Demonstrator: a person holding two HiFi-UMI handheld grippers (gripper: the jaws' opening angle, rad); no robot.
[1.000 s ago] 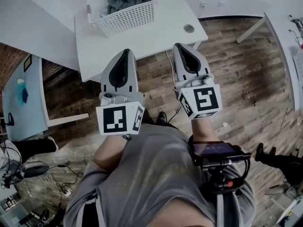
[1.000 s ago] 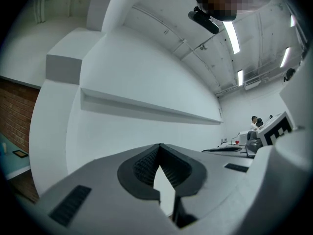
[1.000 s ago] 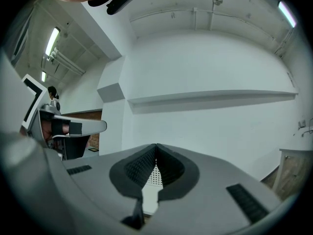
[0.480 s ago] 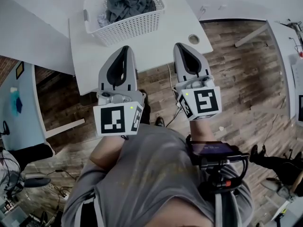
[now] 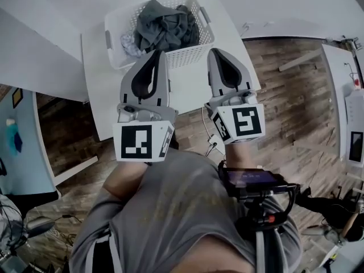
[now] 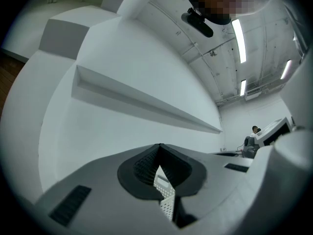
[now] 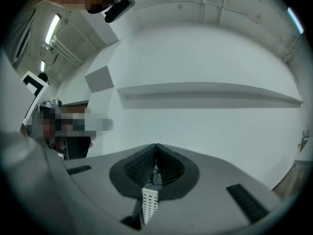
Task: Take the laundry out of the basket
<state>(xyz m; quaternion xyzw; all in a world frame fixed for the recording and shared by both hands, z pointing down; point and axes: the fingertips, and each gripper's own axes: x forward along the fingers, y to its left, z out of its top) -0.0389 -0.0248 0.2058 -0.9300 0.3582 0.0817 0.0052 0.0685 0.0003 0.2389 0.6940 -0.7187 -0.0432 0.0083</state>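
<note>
Not started: crumpled dark grey laundry fills white perforated plastic basket, far edge of white table. Left gripper, right gripper closed, empty.

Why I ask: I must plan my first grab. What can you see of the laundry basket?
The basket is white, plastic by its look, and rectangular. Its walls are pierced by a grid of small holes, and there is a grey handle at each short end. It stands upright on the far part of the white table, slightly askew. A heap of dark grey clothes fills it to about the rim, with a paler piece at its left end.
</note>
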